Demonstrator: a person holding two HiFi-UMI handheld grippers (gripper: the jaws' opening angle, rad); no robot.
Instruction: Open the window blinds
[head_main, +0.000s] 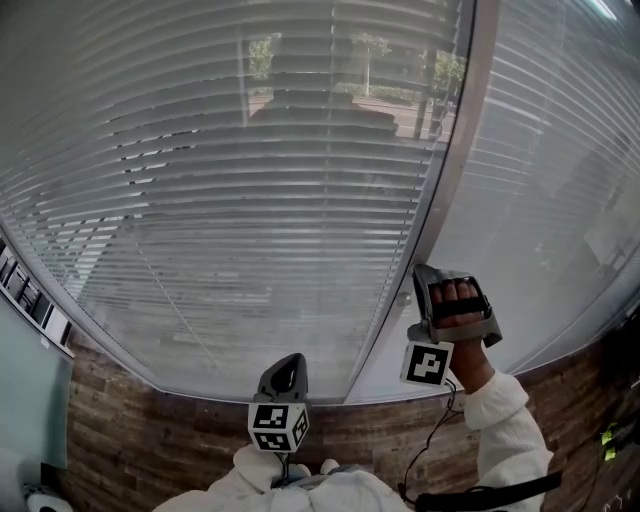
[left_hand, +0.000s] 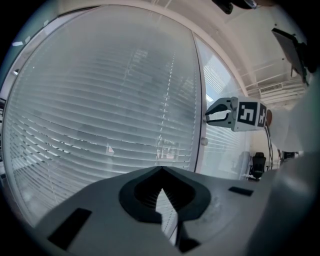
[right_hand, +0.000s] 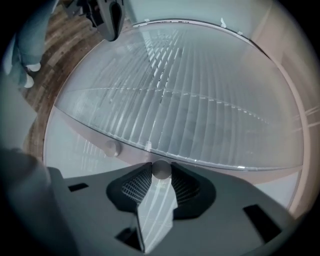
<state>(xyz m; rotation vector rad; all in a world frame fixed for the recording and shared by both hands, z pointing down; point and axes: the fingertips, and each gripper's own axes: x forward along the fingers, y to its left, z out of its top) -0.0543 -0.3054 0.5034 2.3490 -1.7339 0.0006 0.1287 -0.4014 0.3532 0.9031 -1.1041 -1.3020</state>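
The horizontal slat blinds hang behind glass and are tilted partly open, so buildings and trees outside show through. My right gripper reaches the grey frame post between the two panes. It is rolled onto its side and shut on a small round control knob held between its tips. A second knob sits a little further along the post, free; it also shows in the left gripper view. My left gripper hangs low in front of the left pane, shut and holding nothing.
A second pane with blinds lies right of the post. Wood-look panelling runs below the window sill. An office chair stands far to the right. A person's legs and shoe show at the right gripper view's edge.
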